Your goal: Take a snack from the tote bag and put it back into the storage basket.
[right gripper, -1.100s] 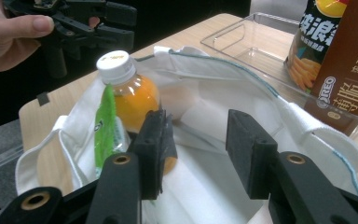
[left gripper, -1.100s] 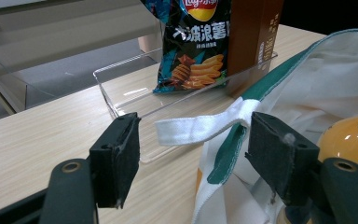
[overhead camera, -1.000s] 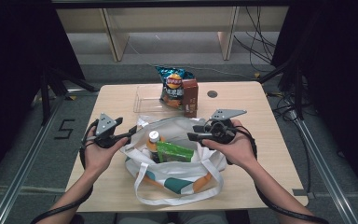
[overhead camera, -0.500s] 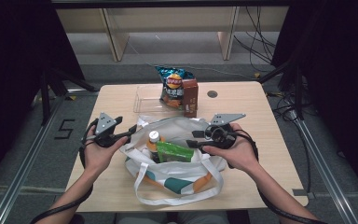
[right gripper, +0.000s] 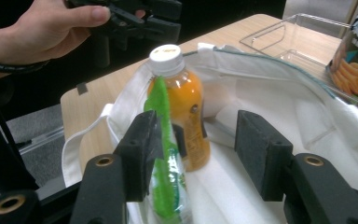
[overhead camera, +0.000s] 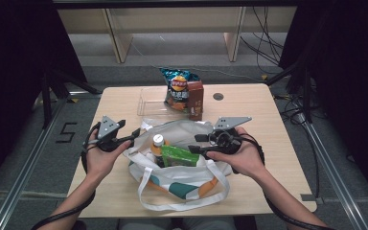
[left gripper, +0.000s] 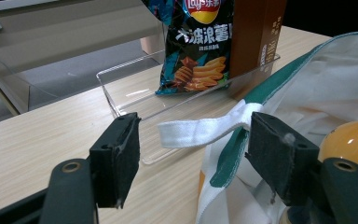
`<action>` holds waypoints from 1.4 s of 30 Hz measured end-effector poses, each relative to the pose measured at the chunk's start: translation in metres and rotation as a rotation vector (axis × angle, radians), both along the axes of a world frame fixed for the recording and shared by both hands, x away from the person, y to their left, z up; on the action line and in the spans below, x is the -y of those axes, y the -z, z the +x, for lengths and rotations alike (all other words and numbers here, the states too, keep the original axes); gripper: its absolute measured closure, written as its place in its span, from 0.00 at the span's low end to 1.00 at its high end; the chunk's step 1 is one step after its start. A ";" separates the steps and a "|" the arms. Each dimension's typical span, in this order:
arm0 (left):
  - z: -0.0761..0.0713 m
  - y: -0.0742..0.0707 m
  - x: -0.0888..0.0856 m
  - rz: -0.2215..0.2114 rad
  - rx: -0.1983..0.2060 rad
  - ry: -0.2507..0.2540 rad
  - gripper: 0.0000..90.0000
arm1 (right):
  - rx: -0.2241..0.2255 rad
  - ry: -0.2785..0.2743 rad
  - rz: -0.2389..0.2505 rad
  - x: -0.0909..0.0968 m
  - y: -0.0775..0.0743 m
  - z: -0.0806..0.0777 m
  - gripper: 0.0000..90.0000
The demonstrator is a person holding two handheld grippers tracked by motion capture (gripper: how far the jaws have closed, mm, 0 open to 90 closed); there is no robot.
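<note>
A white tote bag [overhead camera: 187,175] with green and orange trim lies open at the table's middle. An orange juice bottle [overhead camera: 157,145] with a white cap and a green packet [overhead camera: 179,155] stand in it. My right gripper [overhead camera: 199,143] reaches into the bag from the right. Its jaws have just been opening and stand open, with the green packet [right gripper: 167,182] leaning on the left pad [right gripper: 142,149] and the bottle [right gripper: 184,102] just beyond. My left gripper [overhead camera: 135,134] sits at the bag's left rim, open, with the white strap [left gripper: 200,130] lying loose between its jaws.
Behind the bag a clear plastic tray [overhead camera: 148,101] holds a dark chips bag [overhead camera: 177,88] and a brown carton [overhead camera: 195,99]. A round dark hole [overhead camera: 218,96] marks the tabletop at back right. Bare wood [overhead camera: 278,143] shows on the bag's right.
My right gripper's jaws have spread apart around the green packet, and the hand has sunk slightly toward the bag. The left gripper has kept still.
</note>
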State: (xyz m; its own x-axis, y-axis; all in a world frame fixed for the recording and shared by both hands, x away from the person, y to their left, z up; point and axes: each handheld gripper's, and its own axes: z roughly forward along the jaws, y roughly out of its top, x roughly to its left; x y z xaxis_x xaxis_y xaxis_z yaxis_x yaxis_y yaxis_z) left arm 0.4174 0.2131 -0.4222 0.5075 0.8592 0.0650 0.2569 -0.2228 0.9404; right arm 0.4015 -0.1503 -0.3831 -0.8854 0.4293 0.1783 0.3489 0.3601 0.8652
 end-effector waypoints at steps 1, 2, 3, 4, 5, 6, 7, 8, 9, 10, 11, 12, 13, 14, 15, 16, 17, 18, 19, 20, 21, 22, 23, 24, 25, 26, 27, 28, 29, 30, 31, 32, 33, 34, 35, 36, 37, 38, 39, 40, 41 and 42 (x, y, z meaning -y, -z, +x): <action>0.000 0.000 0.000 0.001 0.000 0.001 0.37 | 0.018 0.009 -0.010 -0.002 0.001 -0.002 0.55; 0.000 0.000 0.000 0.003 0.001 0.004 0.37 | -0.001 0.002 -0.021 -0.003 0.002 -0.003 0.55; 0.000 0.000 0.001 0.000 0.000 0.004 0.37 | -0.008 -0.007 -0.031 -0.004 0.004 -0.003 0.55; 0.000 0.000 0.001 0.000 0.002 0.004 0.37 | -0.016 -0.002 -0.044 -0.004 0.005 -0.004 0.55; 0.000 -0.001 0.001 0.001 0.004 0.004 0.37 | -0.021 -0.015 -0.046 -0.006 0.006 -0.004 0.55; 0.000 -0.001 0.001 0.001 0.005 0.004 0.37 | -0.025 -0.023 -0.056 -0.007 0.008 -0.005 0.56; 0.000 -0.001 0.001 0.000 0.004 0.003 0.37 | -0.009 -0.022 -0.056 -0.008 0.010 -0.005 0.57; 0.000 -0.001 0.001 -0.001 0.003 0.002 0.37 | -0.009 -0.024 -0.067 -0.009 0.010 -0.005 0.57; 0.000 0.000 0.001 -0.001 0.002 0.002 0.37 | -0.011 -0.025 -0.078 -0.009 0.012 -0.004 0.58; 0.000 0.000 0.001 0.001 0.001 0.003 0.37 | -0.014 -0.027 -0.078 -0.010 0.013 -0.004 0.59; 0.000 0.000 0.001 0.000 0.001 0.003 0.37 | -0.025 -0.034 -0.079 -0.011 0.015 -0.005 0.60; 0.000 0.000 0.001 0.000 0.003 0.004 0.37 | -0.027 -0.026 -0.082 -0.011 0.017 -0.005 0.63; 0.000 -0.001 0.000 0.003 0.005 0.005 0.37 | -0.026 -0.031 -0.100 -0.010 0.017 -0.004 0.67; 0.000 -0.001 0.000 -0.001 0.008 0.009 0.37 | -0.003 -0.041 -0.102 -0.011 0.020 -0.003 0.70; -0.001 -0.001 0.000 0.003 0.005 0.004 0.37 | -0.025 -0.037 -0.116 -0.010 0.020 -0.004 0.73; 0.000 -0.001 0.000 0.001 0.008 0.008 0.37 | -0.027 -0.039 -0.112 -0.010 0.020 -0.004 0.77; 0.000 -0.001 0.001 0.000 0.005 0.005 0.37 | -0.026 -0.048 -0.109 -0.010 0.020 -0.004 0.81; 0.000 -0.001 0.001 0.003 0.003 0.004 0.37 | -0.027 -0.047 -0.116 -0.010 0.020 -0.005 0.83; 0.000 0.000 0.001 0.002 0.003 0.004 0.37 | -0.020 -0.047 -0.122 -0.009 0.019 -0.005 0.86; 0.000 0.000 0.001 0.002 0.004 0.005 0.37 | -0.007 -0.053 -0.127 -0.009 0.019 -0.004 0.90; 0.000 -0.001 0.001 0.006 0.005 0.007 0.37 | -0.009 -0.058 -0.126 -0.009 0.019 -0.004 0.93; -0.001 -0.001 0.001 0.005 0.004 0.007 0.37 | -0.006 -0.061 -0.128 -0.009 0.019 -0.004 0.96; 0.000 -0.001 0.001 0.005 0.005 0.006 0.37 | -0.002 -0.065 -0.127 -0.009 0.019 -0.004 0.98; 0.000 -0.001 0.001 0.006 0.005 0.007 0.37 | -0.001 -0.061 -0.114 -0.010 0.021 -0.005 0.99; 0.000 0.000 0.001 0.001 0.003 0.004 0.37 | 0.006 -0.062 -0.113 -0.010 0.020 -0.005 1.00; 0.000 0.000 0.001 0.002 0.003 0.004 0.37 | 0.015 -0.071 -0.115 -0.010 0.020 -0.005 1.00; 0.000 0.000 0.001 0.002 0.001 0.004 0.37 | 0.020 -0.069 -0.118 -0.010 0.020 -0.005 1.00; 0.000 0.000 0.001 0.002 0.001 0.003 0.37 | 0.046 -0.065 -0.122 -0.009 0.019 -0.005 1.00; 0.000 0.000 0.001 0.002 0.001 0.003 0.37 | 0.024 -0.058 -0.114 -0.010 0.019 -0.007 1.00; 0.000 -0.001 0.001 0.003 0.003 0.004 0.37 | 0.030 -0.057 -0.115 -0.010 0.018 -0.007 1.00; 0.000 -0.001 0.001 0.004 0.004 0.004 0.37 | 0.027 -0.071 -0.121 -0.009 0.016 -0.008 1.00; 0.000 -0.001 0.001 0.002 0.003 0.003 0.37 | 0.058 -0.069 -0.110 -0.009 0.014 -0.007 1.00; 0.000 -0.001 0.001 0.001 0.003 0.002 0.37 | 0.061 -0.063 -0.108 -0.008 0.012 -0.008 1.00; 0.000 -0.001 0.000 0.001 0.002 0.002 0.37 | 0.048 -0.061 -0.108 -0.008 0.010 -0.009 1.00; 0.000 0.000 0.000 0.001 0.001 0.000 0.37 | 0.069 -0.067 -0.099 -0.007 0.009 -0.008 1.00; 0.000 0.000 0.000 0.002 0.001 0.001 0.37 | 0.082 -0.062 -0.098 -0.006 0.005 -0.008 1.00; 0.000 0.000 0.001 0.002 0.001 0.001 0.37 | 0.084 -0.050 -0.090 -0.006 0.005 -0.008 1.00; 0.000 0.000 0.001 0.002 0.001 0.000 0.37 | 0.089 -0.060 -0.088 -0.005 0.003 -0.008 1.00; 0.000 0.000 0.001 0.002 0.001 0.000 0.37 | 0.095 -0.055 -0.086 -0.004 0.001 -0.008 1.00; 0.000 0.000 0.001 0.002 0.001 0.000 0.37 | 0.102 -0.044 -0.079 -0.004 0.000 -0.008 1.00; 0.000 0.000 0.001 0.003 0.001 0.000 0.37 | 0.095 -0.033 -0.073 -0.003 -0.002 -0.009 1.00; 0.000 0.000 0.001 0.004 0.000 0.000 0.37 | 0.112 -0.044 -0.073 -0.002 -0.004 -0.008 1.00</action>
State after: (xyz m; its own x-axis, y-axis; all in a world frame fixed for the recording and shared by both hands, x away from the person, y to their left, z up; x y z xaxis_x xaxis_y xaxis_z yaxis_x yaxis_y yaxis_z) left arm 0.4176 0.2125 -0.4219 0.5071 0.8591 0.0684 0.2567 -0.2264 0.9396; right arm 0.3936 -0.1484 -0.3793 -0.9163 0.3978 0.0473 0.2343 0.4365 0.8687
